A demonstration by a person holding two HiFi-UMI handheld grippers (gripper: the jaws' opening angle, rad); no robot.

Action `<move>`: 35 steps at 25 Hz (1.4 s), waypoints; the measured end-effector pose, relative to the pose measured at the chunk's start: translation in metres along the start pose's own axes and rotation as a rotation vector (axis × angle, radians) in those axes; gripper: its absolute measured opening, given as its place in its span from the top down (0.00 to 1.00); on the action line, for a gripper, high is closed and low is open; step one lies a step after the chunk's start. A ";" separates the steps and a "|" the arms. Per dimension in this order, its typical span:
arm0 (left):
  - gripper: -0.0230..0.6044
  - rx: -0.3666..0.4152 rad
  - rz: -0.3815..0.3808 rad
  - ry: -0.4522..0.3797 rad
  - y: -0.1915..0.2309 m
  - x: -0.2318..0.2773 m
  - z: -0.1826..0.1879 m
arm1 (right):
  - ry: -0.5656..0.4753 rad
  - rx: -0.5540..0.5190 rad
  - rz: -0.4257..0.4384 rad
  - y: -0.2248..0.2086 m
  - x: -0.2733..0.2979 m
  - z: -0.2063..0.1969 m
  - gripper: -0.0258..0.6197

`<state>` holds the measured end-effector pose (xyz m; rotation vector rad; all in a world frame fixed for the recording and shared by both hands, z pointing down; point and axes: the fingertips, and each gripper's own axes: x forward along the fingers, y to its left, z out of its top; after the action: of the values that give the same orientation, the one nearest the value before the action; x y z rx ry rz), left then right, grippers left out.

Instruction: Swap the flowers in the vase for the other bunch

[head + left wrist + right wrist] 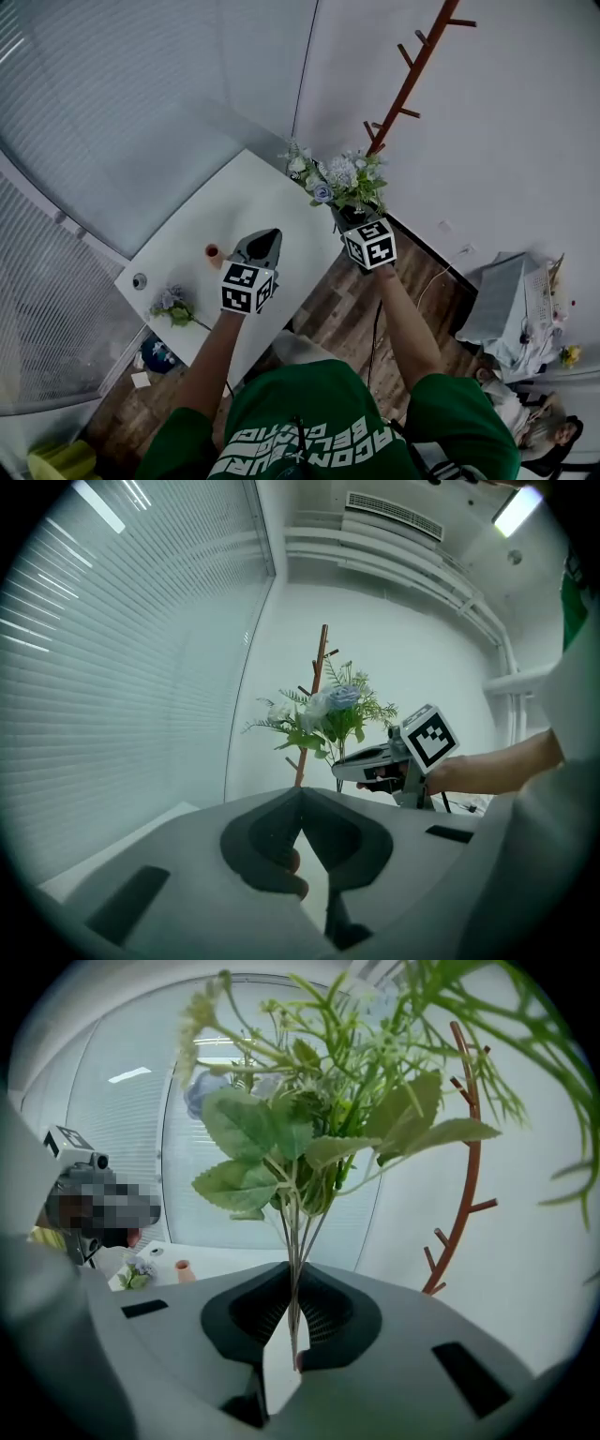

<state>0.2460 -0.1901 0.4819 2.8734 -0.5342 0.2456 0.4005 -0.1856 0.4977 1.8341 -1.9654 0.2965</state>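
My right gripper (350,215) is shut on the thin stems of a bunch of pale blue and white flowers with green leaves (339,181), and holds it upright in the air beyond the table's far right corner. In the right gripper view the stems (294,1260) run straight down between the pads. A small orange vase (214,253) stands on the white table (197,225) with nothing showing in it. Just right of the vase my left gripper (267,235) hovers, jaws together and holding nothing. A purple bunch (172,305) lies near the table's near left edge.
A brown coat rack (412,66) leans against the white wall behind the held flowers. A small round fitting (140,280) sits at the table's left corner. Frosted glass and blinds run along the left. Boxes and clutter (511,300) lie on the wooden floor at right.
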 end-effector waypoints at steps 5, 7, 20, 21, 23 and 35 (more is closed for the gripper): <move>0.96 -0.006 -0.017 0.025 -0.003 0.022 -0.007 | 0.084 0.002 -0.004 -0.017 0.015 -0.030 0.91; 0.96 -0.016 -0.013 0.036 0.003 0.027 -0.012 | 0.122 0.008 0.010 -0.018 0.028 -0.043 0.91; 0.96 -0.124 0.085 0.130 0.072 0.077 -0.058 | 0.394 0.091 0.241 -0.011 0.168 -0.128 0.91; 0.96 -0.136 0.096 0.137 0.077 0.080 -0.062 | 0.418 0.099 0.262 -0.009 0.179 -0.135 0.91; 0.96 -0.156 0.119 0.151 0.086 0.085 -0.068 | 0.468 0.114 0.308 -0.003 0.199 -0.149 0.91; 0.96 -0.222 0.196 0.194 0.130 0.107 -0.089 | 0.720 0.180 0.378 -0.003 0.268 -0.222 0.91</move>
<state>0.2855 -0.3243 0.6119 2.5507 -0.7543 0.4604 0.4321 -0.3274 0.8141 1.1726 -1.7595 1.1070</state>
